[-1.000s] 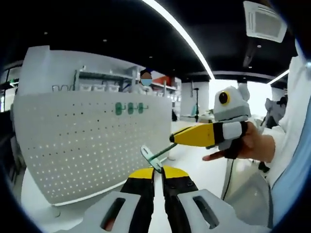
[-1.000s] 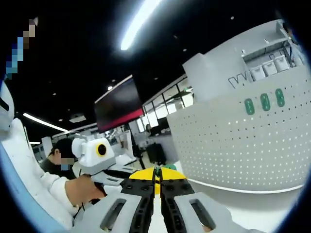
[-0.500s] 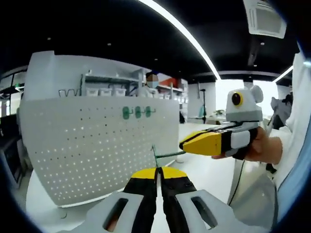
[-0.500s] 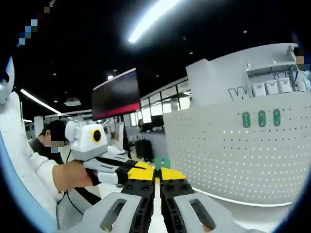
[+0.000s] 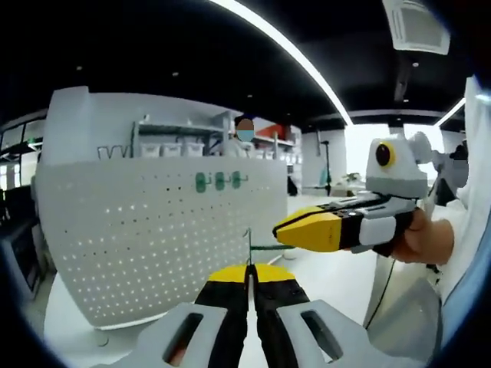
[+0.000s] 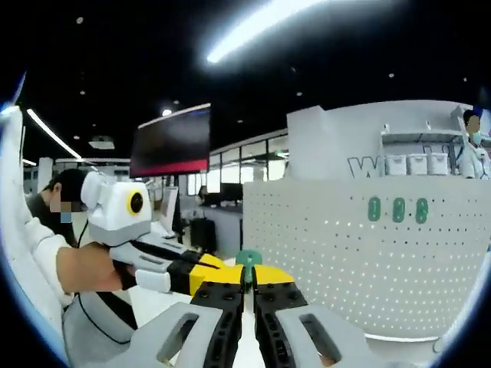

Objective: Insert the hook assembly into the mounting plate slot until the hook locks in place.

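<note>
As views swung, pegboard (image 5: pixel 153 245) recentred | both grippers (image 5: pixel 248 270) still clamp hook (image 5: pixel 249 244).

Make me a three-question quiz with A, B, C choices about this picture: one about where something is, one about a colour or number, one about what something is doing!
1. Where are the green pieces on the white pegboard?
A. near its top edge
B. along its bottom edge
C. lying on the floor

2. How many green pieces sit in that row?
A. one
B. three
C. six

3. How do the left gripper's jaws stand?
A. wide apart
B. closed on a thin green hook
C. closed on a cup

Answers:
1. A, the row sits just under the pegboard's upper rim in both views.
2. B, three small green ovals stand side by side.
3. B, in the left gripper view the yellow-tipped jaws meet with the hook's thin stem rising from between them, and the right gripper meets its far end.
</note>
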A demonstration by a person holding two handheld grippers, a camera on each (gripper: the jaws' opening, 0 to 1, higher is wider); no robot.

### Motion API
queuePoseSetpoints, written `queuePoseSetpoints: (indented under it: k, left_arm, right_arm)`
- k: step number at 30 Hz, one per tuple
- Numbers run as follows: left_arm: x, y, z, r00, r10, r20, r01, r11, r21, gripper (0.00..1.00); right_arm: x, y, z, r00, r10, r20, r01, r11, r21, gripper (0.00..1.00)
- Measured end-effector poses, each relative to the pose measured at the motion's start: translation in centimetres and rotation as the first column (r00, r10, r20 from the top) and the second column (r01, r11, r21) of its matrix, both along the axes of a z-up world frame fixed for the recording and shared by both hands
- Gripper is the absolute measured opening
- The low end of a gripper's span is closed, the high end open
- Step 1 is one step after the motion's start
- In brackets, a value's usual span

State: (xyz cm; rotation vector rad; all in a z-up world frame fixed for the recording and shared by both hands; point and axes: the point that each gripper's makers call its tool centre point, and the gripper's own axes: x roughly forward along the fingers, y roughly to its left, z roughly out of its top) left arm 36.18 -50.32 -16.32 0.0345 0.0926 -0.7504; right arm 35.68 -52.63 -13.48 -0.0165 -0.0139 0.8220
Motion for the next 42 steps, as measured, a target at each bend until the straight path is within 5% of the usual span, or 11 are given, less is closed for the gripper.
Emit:
queuePoseSetpoints:
  k: [5, 37, 42]
  left_arm:
    - [0.1, 0.2, 0.2, 1.0, 0.015, 0.004, -0.015, 1.0, -0.004, 0.01]
    - [0.0, -1.4, 0.3, 1.0, 0.009, -0.01, -0.009, 0.999, -0.037, 0.01]
    - [0.0, -1.7, 0.2, 1.0, -0.006, 0.023, 0.005, 1.0, 0.015, 0.02]
  right_arm:
    - [-0.5, -0.2, -0.1, 0.998, -0.026, 0.065, 0.03, 0.997, -0.071, 0.08]
    - [0.9, -0.3, -0.8, 0.999, -0.043, 0.0, 0.043, 0.998, -0.034, 0.01]
    - [0.9, -0.3, -0.9, 0.999, -0.049, 0.001, 0.049, 0.998, -0.041, 0.0]
